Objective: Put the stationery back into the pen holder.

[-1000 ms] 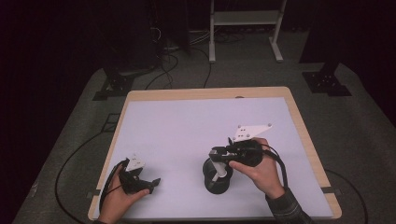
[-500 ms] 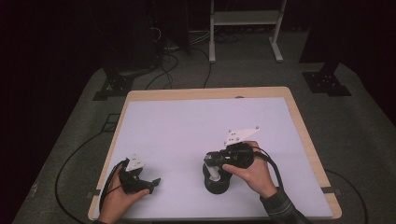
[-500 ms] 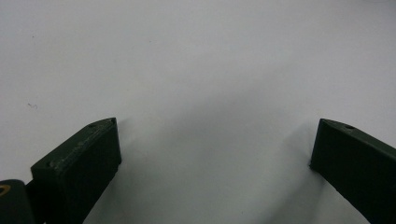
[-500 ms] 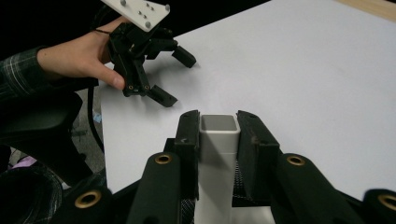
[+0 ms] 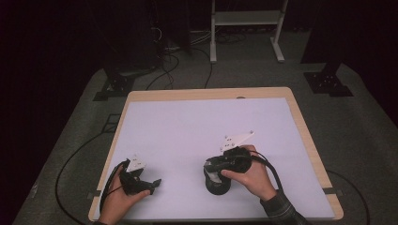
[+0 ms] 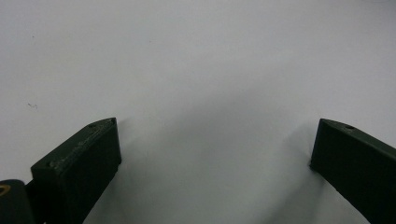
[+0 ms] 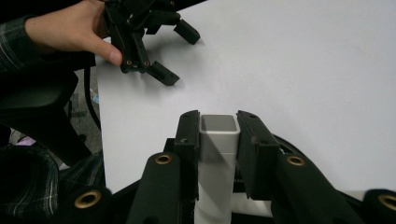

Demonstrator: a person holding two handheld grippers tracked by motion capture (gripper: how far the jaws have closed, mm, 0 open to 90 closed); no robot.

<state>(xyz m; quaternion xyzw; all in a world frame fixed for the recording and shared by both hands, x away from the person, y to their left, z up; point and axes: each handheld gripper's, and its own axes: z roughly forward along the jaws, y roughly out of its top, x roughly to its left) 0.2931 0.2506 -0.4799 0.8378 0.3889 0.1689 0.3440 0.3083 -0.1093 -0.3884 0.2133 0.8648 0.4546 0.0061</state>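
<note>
Two grippers, right gripper (image 7: 218,135) clamped on white square tube (image 7: 217,154), left gripper (image 6: 212,154) wide open, empty

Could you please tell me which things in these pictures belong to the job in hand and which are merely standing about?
In hand:
- right tool, shut on the grey square tube
- black round base beneath it
- left tool, open

Standing about:
- white frame beyond the table
- floor cables
</note>
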